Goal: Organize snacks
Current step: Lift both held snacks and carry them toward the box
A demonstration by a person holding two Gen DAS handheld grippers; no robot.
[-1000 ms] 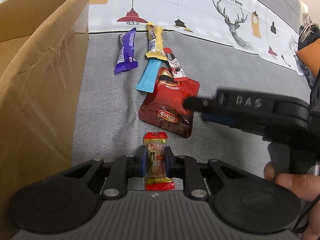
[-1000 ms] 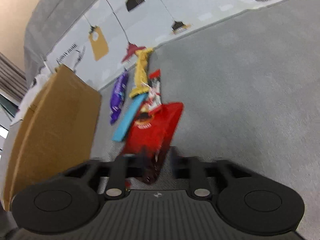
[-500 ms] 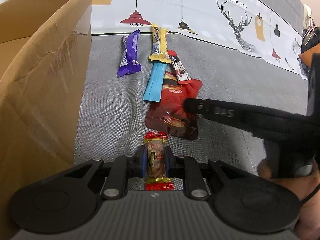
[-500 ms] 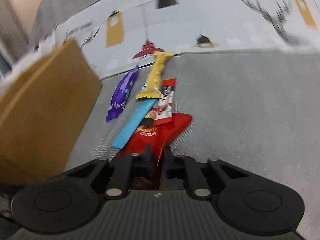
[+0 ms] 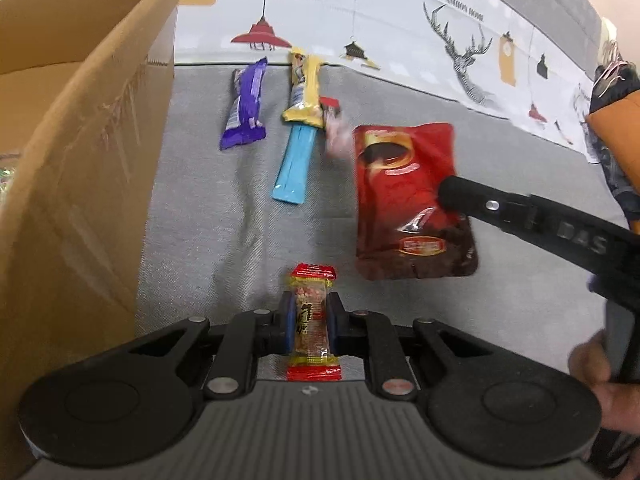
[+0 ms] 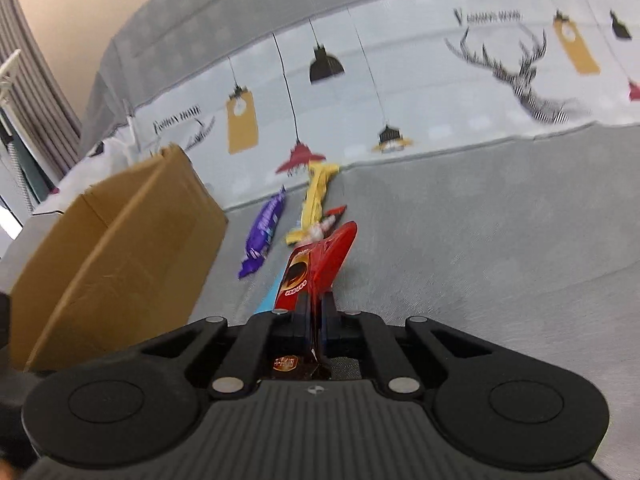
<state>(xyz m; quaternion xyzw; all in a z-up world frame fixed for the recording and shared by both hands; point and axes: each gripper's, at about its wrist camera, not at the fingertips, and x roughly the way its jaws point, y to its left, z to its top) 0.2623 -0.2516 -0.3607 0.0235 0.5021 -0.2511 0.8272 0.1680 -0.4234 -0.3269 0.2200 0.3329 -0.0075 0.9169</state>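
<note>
My left gripper (image 5: 308, 320) is shut on a small red and yellow snack bar (image 5: 313, 312), held over the grey sofa seat. My right gripper (image 6: 313, 312) is shut on a red snack pouch (image 6: 316, 268), lifted off the seat; in the left wrist view the pouch (image 5: 404, 184) hangs from the right gripper's fingers (image 5: 460, 196). A purple bar (image 5: 246, 106), a yellow bar (image 5: 306, 88), a blue stick (image 5: 296, 164) and a small red-and-white packet (image 5: 334, 128) lie on the seat. The cardboard box (image 5: 80, 128) stands open at the left.
The sofa backrest cover (image 5: 400, 28) with lamp and deer prints runs behind the snacks. Dark and orange cloth (image 5: 616, 120) sits at the far right. The box also shows in the right wrist view (image 6: 120, 248), left of the snacks. A curtain (image 6: 36, 80) hangs beyond.
My right gripper has lifted the red pouch off the seat and swung it upright to the right. The small red-and-white packet that lay on it shifted. My left gripper keeps its snack bar.
</note>
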